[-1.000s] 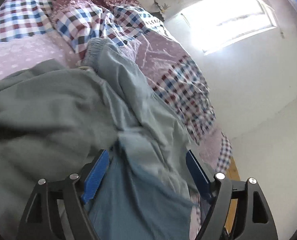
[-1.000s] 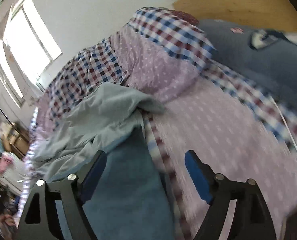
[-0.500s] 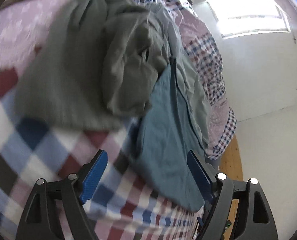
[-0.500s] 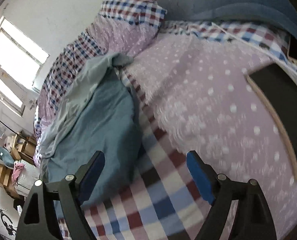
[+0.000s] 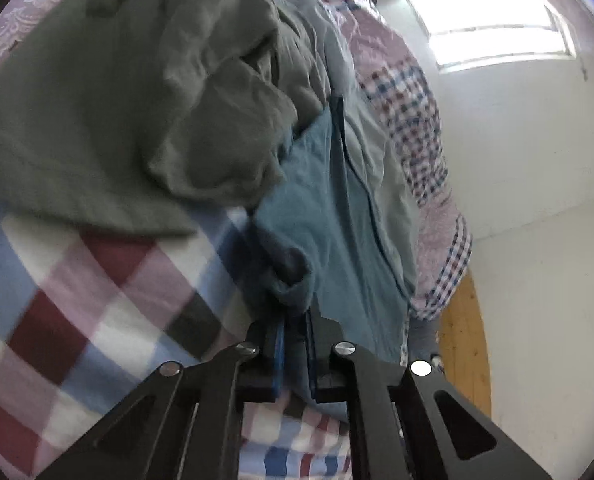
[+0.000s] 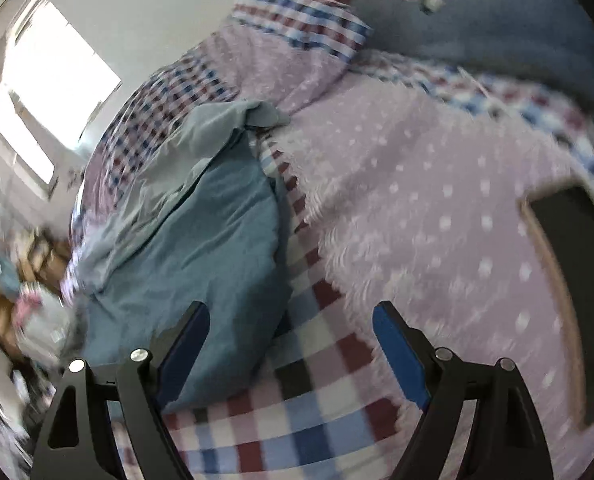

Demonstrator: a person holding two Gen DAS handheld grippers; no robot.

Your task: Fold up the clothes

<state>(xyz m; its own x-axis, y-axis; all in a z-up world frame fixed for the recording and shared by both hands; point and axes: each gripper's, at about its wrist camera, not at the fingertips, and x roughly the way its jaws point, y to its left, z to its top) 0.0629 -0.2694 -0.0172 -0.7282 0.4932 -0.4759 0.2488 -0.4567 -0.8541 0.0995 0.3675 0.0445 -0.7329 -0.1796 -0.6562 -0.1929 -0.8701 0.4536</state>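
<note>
**Left claw pinched on teal garment edge, right claw wide and empty**

My left gripper (image 5: 295, 344) has just been closing; its jaws are now clamped on a bunched near edge of the teal garment (image 5: 337, 220). Fabric sits between the blue pads.

My right gripper (image 6: 291, 354) has its jaws spread wide with nothing gripped. Its left finger (image 6: 185, 344) sits over the near corner of the same teal garment (image 6: 201, 264); the right finger is over bare checked blanket (image 6: 297, 420). Can't tell whether the fingers touch the cloth.

Clothes count: three that I can separate.
- Teal garment, lying flat along the bed's window side.
- Olive-grey garment (image 5: 117, 100), crumpled, left of the teal one in the left view, overlapping its far left edge.
- Pale grey-blue garment (image 5: 369, 140), right of and partly under the teal one, trailing toward the bed edge.

Around:
- Pink dotted bedspread (image 6: 417, 200) right of the teal garment.
- Checked pillow (image 6: 301, 20) at the far end, blue-grey cushion (image 6: 497, 28) beside it.
- Dark flat panel (image 6: 577, 280) on the bedspread at far right, well apart from the clothes.
- One window (image 5: 497, 36), wooden floor (image 5: 465, 340) past the bed edge.
- Blurred clutter at left of the right view.
</note>
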